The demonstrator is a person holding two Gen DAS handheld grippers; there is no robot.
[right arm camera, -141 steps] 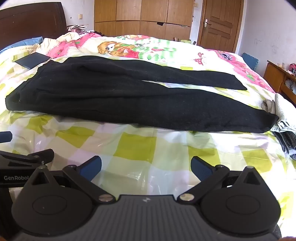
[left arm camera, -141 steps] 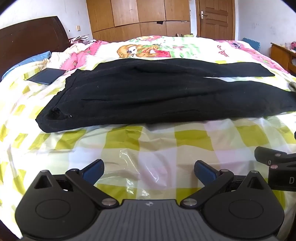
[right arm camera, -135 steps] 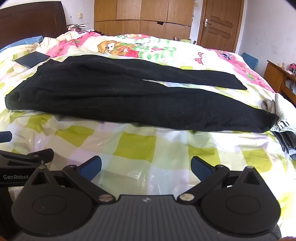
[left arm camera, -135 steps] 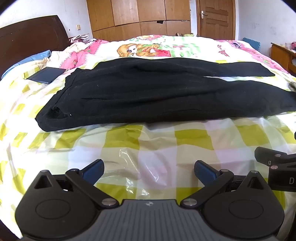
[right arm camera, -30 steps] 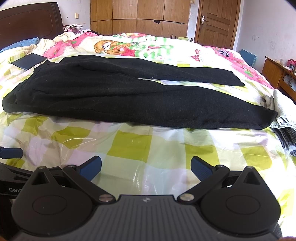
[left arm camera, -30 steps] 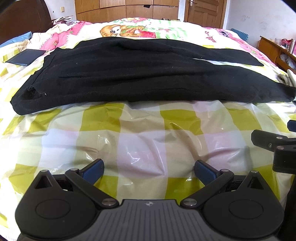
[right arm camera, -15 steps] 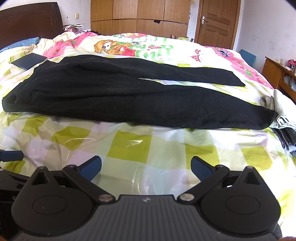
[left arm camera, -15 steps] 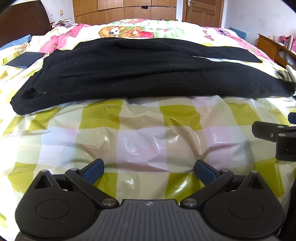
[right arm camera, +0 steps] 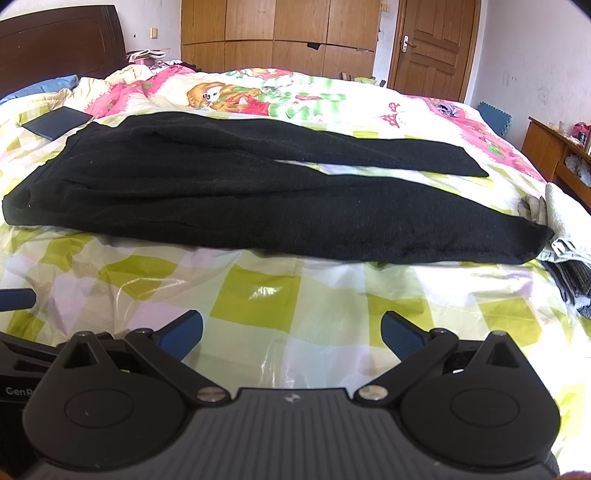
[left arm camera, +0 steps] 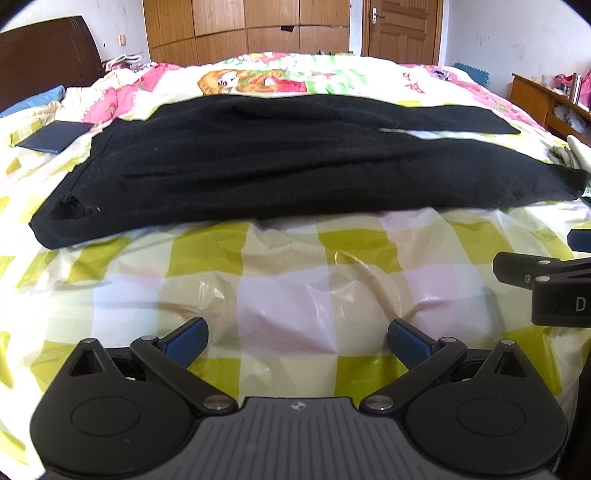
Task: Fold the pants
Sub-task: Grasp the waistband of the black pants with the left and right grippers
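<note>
A wide band of checked sheet (left arm camera: 288,288) fills the lower middle of both views, bare between the grippers and the near edge of the pants (left arm camera: 280,170). The left hand-held gripper (left arm camera: 297,341) sits at the bottom centre of its frame, jaws spread wide and holding nothing. The right hand-held gripper (right arm camera: 291,334) is likewise at the bottom centre of its view, wide open and empty. Part of the right one shows at the right edge of the left view, and part of the left one at the lower left edge of the right view, so the two are side by side.

The pants are black, laid flat across the middle of the bed, waist toward the left of the frame, legs running right. The two legs part slightly, with a sliver of sheet between them right of centre.

A dark flat book (right arm camera: 55,122) lies at upper left, just beyond the waist. Folded grey clothes (right arm camera: 565,236) lie at the right edge, touching the near leg's hem. A wooden wardrobe (right arm camera: 277,33) and door (right arm camera: 432,48) stand along the top.
</note>
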